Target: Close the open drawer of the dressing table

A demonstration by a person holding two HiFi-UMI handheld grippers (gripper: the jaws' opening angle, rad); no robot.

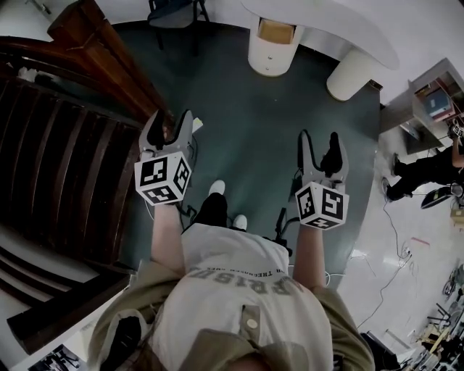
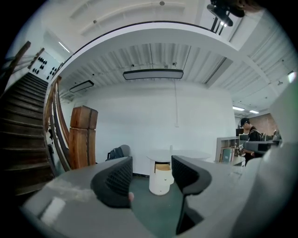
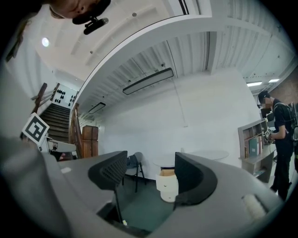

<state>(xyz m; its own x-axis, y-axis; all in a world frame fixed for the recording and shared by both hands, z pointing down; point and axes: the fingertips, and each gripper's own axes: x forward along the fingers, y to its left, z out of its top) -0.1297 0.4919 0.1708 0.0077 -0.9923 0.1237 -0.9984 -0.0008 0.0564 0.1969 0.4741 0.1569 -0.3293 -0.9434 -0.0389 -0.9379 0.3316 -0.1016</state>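
Observation:
The white dressing table (image 1: 326, 20) stands across the green floor, ahead of both grippers. Its round white pedestal (image 1: 270, 54) has a top drawer (image 1: 275, 32) pulled out, with the pale wooden inside showing. In the left gripper view the open drawer (image 2: 162, 166) appears far off between the jaws, and in the right gripper view the drawer (image 3: 167, 173) is also at a distance. My left gripper (image 1: 172, 124) and right gripper (image 1: 320, 143) are both open and empty, held level in front of the person, well short of the table.
A dark wooden staircase (image 1: 65, 167) with a wooden post (image 1: 109, 58) lies close on the left. A chair (image 1: 174, 11) stands at the back. A shelf unit (image 1: 435, 101), a person (image 1: 428, 170) and floor cables (image 1: 395, 239) are at the right.

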